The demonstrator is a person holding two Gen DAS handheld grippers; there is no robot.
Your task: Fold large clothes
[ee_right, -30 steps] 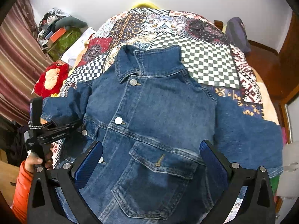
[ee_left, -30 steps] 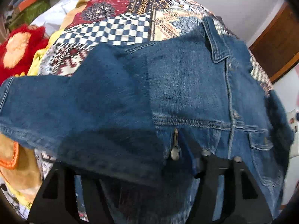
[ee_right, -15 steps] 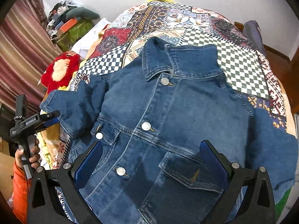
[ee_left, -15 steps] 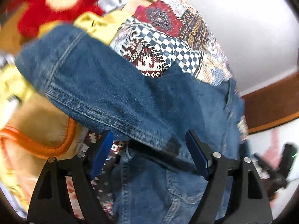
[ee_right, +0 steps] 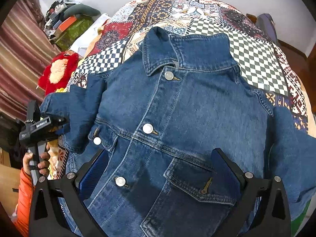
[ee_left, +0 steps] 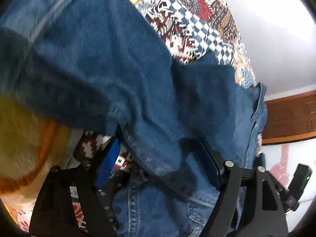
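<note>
The dark blue denim button-front jacket [ee_right: 177, 122] lies face up, collar away from the camera, on the patchwork-quilted bed [ee_right: 254, 59].

Left gripper [ee_left: 158, 164]: jaws have just been opening and stand wide, clamping nothing. The jacket's folded-in left sleeve [ee_left: 110, 75] drapes between and beyond the jaws, not pressed by either pad.

Right gripper [ee_right: 158, 169]: jaws wide apart, straddling the chest-pocket area, gripping nothing (whether they touch the cloth cannot be told).

Judgement: sleeve fold in hand. Seat the sleeve fully between the left jaws before closing, take both layers near the cuff, and lay it flat across the front.
</note>
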